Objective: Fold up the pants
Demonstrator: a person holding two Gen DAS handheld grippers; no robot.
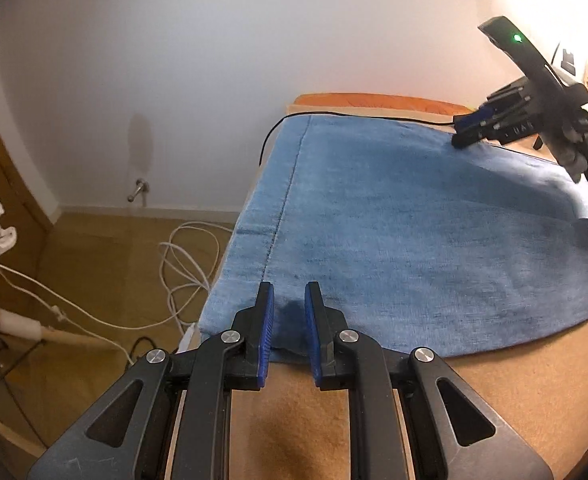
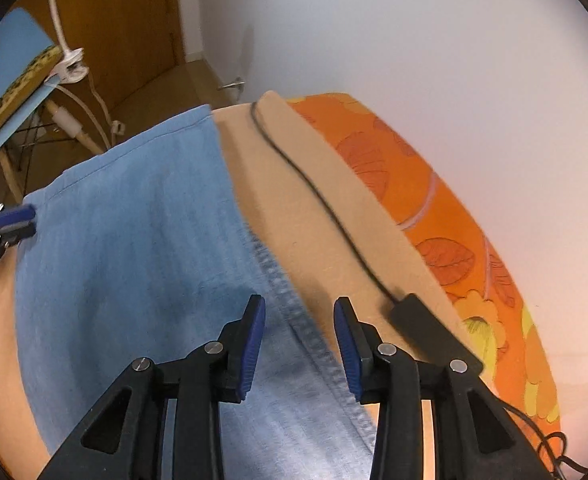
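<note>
Fingers of the left gripper are standing apart over the near hem of blue pants lying flat on a tan bed. Right gripper is spreading open, straddling the stitched far edge.

Only one marking showed: pale letters, seemingly "UA", stood on the black body of the right gripper in the left wrist view, too blurred to read surely.

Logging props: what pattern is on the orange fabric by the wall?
Leaf and flower outlines with yellow on the orange fabric; clearest in right wrist view.
</note>
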